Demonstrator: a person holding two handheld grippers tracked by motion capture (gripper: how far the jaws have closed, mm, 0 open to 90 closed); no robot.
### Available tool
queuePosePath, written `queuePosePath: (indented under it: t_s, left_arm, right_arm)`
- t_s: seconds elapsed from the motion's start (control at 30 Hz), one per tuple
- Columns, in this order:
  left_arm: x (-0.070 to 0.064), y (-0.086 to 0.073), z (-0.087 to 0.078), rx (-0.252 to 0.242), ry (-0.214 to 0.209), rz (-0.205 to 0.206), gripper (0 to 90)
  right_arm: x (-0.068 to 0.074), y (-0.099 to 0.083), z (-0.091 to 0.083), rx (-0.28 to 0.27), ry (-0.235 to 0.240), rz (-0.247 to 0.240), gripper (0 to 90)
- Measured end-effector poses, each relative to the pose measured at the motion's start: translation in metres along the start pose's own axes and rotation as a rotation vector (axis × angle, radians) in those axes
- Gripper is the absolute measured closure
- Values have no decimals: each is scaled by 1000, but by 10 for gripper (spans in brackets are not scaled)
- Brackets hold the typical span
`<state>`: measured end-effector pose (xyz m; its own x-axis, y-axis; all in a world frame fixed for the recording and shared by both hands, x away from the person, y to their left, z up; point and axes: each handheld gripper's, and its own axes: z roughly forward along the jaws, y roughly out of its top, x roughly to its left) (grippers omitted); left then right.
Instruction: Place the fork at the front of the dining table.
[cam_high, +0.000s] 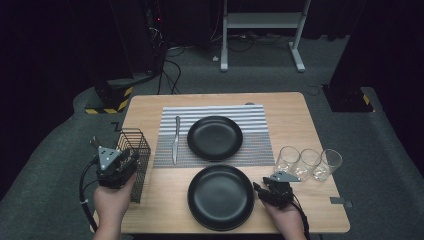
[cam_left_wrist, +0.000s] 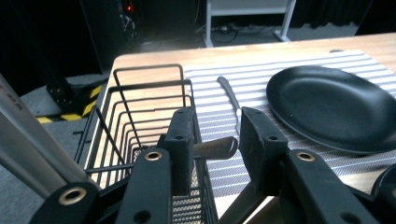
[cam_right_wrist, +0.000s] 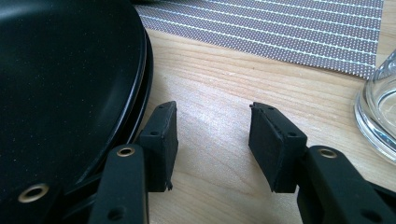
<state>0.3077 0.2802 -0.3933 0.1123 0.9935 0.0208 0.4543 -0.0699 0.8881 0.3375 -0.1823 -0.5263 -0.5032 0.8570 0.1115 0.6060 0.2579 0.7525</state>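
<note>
Hovering left tongs over wire basket at desk left edge, jaws parted around a knife handle | right tongs spread, empty, low beside near black plate | glasses just right | farther: striped placemat bearing second plate, knife alongside

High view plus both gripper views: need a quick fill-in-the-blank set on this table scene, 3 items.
1. The knife lies on the striped ____, left of the far plate.
2. ____ glasses stand in a row.
3. The left gripper is over the wire ____.

Missing words: placemat; three; basket
</note>
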Motion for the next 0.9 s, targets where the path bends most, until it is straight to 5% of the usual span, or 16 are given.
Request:
queuePosePath:
  t_s: [0.37,0.9]
  left_arm:
    - [-6,1,2,19,2,72,807]
    - [-9,-2,-3,-33,27,110,845]
  right_arm:
    - [0,0,0,-1,2,4,517]
    - [0,0,0,-1,1,2,519]
